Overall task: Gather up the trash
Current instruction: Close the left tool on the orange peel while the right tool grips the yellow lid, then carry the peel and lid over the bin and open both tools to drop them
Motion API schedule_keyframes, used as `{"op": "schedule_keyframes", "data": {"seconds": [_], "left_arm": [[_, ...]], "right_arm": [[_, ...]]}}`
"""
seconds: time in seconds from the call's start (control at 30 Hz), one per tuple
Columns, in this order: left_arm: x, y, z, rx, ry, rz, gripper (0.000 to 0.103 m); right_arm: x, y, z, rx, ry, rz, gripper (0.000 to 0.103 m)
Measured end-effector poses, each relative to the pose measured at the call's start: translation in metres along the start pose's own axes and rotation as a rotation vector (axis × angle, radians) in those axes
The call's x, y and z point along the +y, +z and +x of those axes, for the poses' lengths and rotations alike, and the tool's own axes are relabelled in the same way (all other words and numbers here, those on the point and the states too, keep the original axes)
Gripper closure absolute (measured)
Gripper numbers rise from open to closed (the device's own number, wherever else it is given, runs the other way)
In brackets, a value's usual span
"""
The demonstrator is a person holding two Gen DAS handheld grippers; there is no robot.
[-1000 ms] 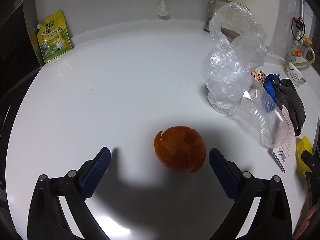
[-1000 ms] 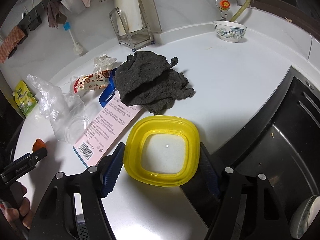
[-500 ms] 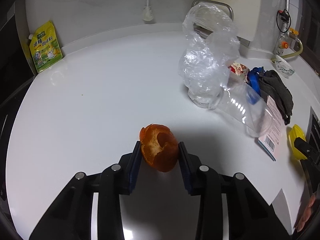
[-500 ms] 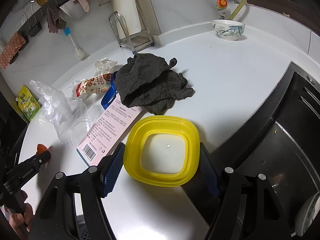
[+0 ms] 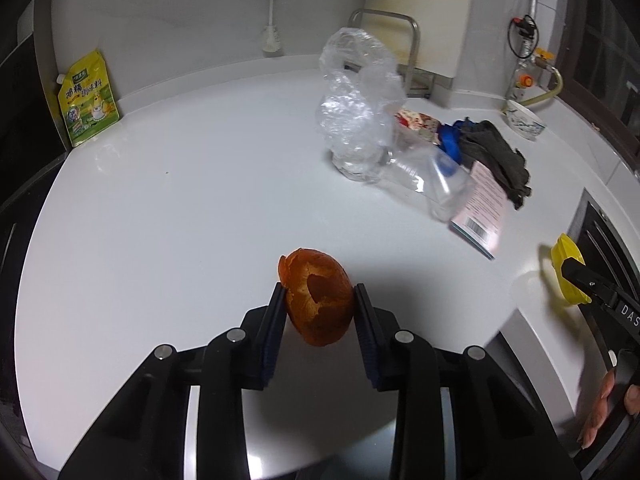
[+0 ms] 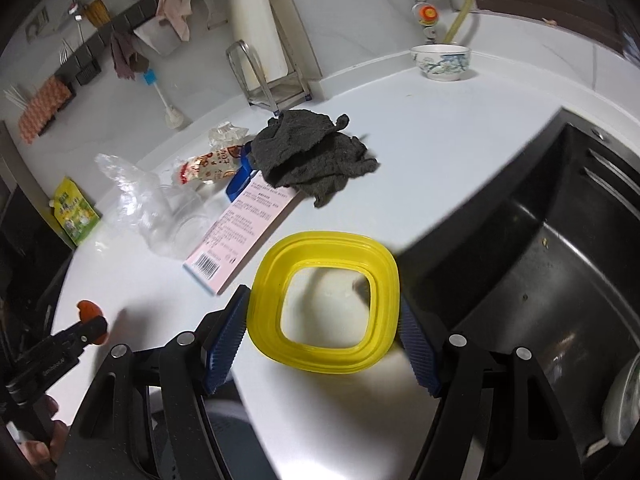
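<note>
My left gripper [image 5: 318,300] is shut on a hollow orange peel [image 5: 316,300] and holds it above the white counter [image 5: 180,200]. The peel also shows in the right wrist view [image 6: 90,312] at the far left. My right gripper [image 6: 320,320] is shut on a yellow square container [image 6: 324,300], lifted and tilted over the counter's edge by the sink; the container also shows in the left wrist view [image 5: 566,276]. Trash lies on the counter: a clear plastic bag [image 5: 356,112], a clear cup [image 5: 428,180], a pink box [image 5: 484,212] and a snack wrapper [image 5: 416,122].
A dark grey cloth [image 6: 312,156] lies by the pink box. A patterned bowl [image 6: 442,62] stands at the back near the gas valve. A yellow-green pouch [image 5: 86,98] leans on the wall at left. The black sink [image 6: 540,260] is at right. A metal rack [image 6: 268,76] stands behind.
My left gripper closed on the orange peel and lifted it off the counter. My right gripper raised and tilted the yellow container.
</note>
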State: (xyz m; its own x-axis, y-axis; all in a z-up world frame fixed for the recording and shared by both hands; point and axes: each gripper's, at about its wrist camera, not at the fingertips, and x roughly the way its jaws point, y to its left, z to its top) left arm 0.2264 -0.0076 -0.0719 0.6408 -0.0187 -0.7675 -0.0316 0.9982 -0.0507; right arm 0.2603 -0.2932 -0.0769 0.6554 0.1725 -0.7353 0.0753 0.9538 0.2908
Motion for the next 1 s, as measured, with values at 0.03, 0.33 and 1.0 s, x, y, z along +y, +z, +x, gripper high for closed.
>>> {"op": "schedule_keyframes", "data": {"seconds": [0.03, 0.33, 1.0], "left_arm": [[-0.003, -0.003, -0.004, -0.005, -0.005, 0.010, 0.070], [-0.029, -0.044, -0.049, -0.045, -0.066, 0.129, 0.070], [-0.043, -0.136, -0.072, 0.016, -0.180, 0.224, 0.070]], "right_arm": [[0.000, -0.003, -0.005, -0.006, 0.000, 0.004, 0.034], [0.016, -0.059, -0.064, -0.050, 0.016, 0.034, 0.034], [0.050, -0.176, -0.110, 0.056, -0.028, -0.013, 0.034]]}}
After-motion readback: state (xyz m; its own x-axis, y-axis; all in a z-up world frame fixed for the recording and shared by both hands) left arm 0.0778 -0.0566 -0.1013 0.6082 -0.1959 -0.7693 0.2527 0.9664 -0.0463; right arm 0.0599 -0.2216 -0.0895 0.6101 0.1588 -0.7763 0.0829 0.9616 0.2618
